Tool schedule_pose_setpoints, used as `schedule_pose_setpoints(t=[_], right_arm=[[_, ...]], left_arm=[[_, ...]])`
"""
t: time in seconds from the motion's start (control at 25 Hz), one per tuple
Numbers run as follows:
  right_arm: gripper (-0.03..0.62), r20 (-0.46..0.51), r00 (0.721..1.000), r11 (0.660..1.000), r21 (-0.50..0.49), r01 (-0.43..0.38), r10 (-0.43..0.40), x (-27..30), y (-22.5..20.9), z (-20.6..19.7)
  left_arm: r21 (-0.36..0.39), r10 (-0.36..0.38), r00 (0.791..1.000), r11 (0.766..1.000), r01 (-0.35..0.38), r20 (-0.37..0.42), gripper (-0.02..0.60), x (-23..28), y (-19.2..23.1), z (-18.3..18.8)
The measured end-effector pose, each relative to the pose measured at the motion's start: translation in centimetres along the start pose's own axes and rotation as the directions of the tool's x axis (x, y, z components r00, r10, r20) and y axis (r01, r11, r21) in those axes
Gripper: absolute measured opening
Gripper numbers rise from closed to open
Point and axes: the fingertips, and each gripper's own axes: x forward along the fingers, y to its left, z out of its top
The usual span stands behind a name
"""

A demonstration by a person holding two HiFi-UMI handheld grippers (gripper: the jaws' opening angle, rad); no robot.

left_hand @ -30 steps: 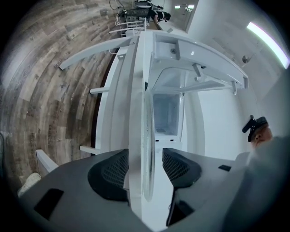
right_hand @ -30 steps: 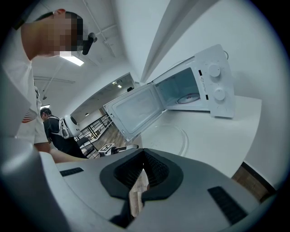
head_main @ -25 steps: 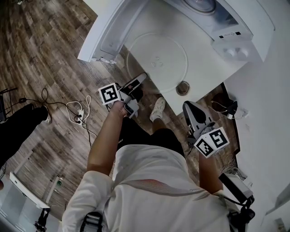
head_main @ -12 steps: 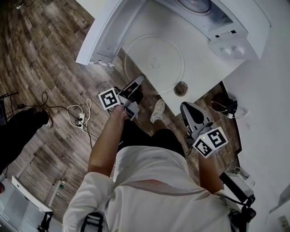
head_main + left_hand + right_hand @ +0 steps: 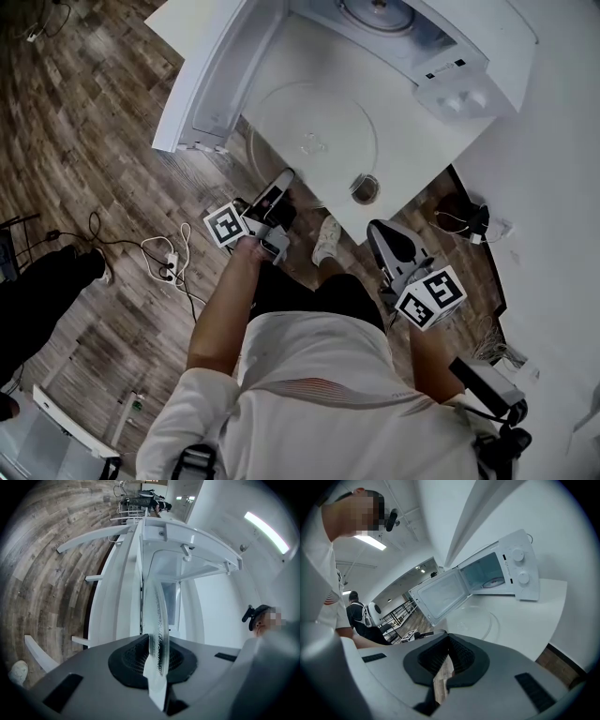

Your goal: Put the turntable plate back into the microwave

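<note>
Fingers (image 5: 126,660) of the left gripper (image 5: 157,663) are clenched on the near rim of the glass plate (image 5: 157,611), having just closed onto it. The left gripper view shows that rim edge-on, pinched between the two black pads. In the head view the left gripper (image 5: 284,181) reaches toward the white counter (image 5: 427,141). The glass plate (image 5: 314,127) lies flat there in front of the microwave (image 5: 441,56), and its near rim juts a little past the counter's edge where it is gripped. The microwave's door (image 5: 216,75) stands swung wide open, to the left of the plate. A small round piece (image 5: 364,187) sits on the counter just beside the plate's right rim. The right gripper (image 5: 377,230) hangs apart from the plate, off the counter's near edge and above the wooden floor (image 5: 84,141), tilted downward. In the right gripper view the right gripper (image 5: 449,641) has its fingers (image 5: 461,656) pressed together at the tips with nothing grasped, and only floor shows through the narrow slit between them.
</note>
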Motion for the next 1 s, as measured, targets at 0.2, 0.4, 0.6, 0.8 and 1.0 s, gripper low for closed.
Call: schedule_pose_setpoints(t=[0.2, 0.4, 0.6, 0.8, 1.0], right_arm=[[0.003, 0.014, 1.0, 1.0, 0.008, 0.018, -0.018, -1.4, -0.4, 0.1], [0.003, 0.04, 0.998, 0.999, 0.0, 0.042, -0.042, -3.4, -1.4, 1.0], [0.003, 0.072, 0.996, 0.999, -0.005, 0.05, -0.05, -6.0, -3.1, 2.1], [0.003, 0.106, 0.994, 0.999, -0.026, 0.023, -0.02, -7.8, -4.3, 3.9], [0.003, 0.109, 0.994, 0.999, -0.051, -0.008, 0.013, -9.6, -6.7, 5.0]], left_arm=[[-0.017, -0.055, 0.998, 0.998, 0.056, 0.043, 0.032, 1.3, -2.5, -0.1], [-0.001, -0.079, 0.993, 0.997, 0.079, 0.091, 0.032, 3.7, -4.6, 0.4], [0.019, -0.101, 0.985, 0.995, 0.1, 0.142, 0.032, 6.6, -7.0, 0.4], [0.06, -0.114, 0.977, 0.993, 0.105, 0.179, 0.032, 9.0, -9.4, 0.9], [0.081, -0.125, 0.967, 0.991, 0.11, 0.223, 0.032, 11.4, -9.9, 1.3]])
